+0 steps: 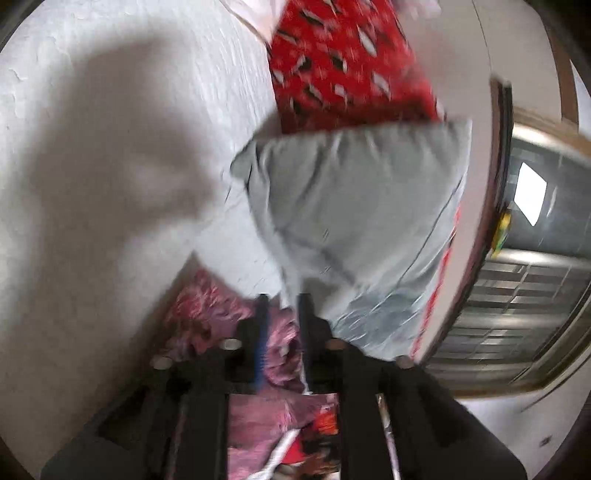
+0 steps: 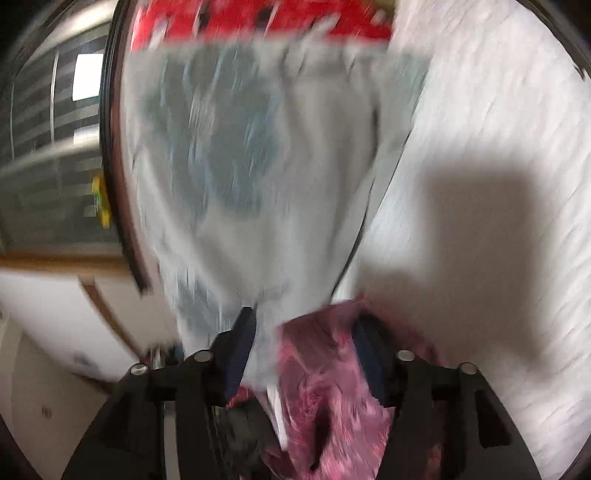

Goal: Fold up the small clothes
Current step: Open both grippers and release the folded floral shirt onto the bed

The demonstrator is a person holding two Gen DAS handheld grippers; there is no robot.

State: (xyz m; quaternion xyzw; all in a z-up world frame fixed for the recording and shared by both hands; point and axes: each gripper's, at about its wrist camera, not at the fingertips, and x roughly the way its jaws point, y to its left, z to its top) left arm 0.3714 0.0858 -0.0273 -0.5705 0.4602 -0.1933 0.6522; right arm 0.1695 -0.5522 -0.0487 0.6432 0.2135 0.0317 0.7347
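One pink floral garment (image 2: 325, 373) between parted right gripper (image 2: 306, 354) fingers; left gripper (image 1: 282, 321) fingers parted; one grey garment (image 1: 354, 206).

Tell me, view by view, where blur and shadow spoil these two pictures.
Left wrist view: mild motion blur on the grey garment; a broad soft shadow on the white sheet.
Right wrist view: heavy streaking smears the grey garment; a hard-edged shadow crosses the white sheet.

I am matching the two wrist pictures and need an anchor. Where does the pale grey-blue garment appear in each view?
Left wrist: pale grey-blue garment right of centre, reaching down to the gripper's fingers.
Right wrist: centre, blurred, running from the top down to the fingers.
Shared landmark: the red patterned cloth just above the garment in both.
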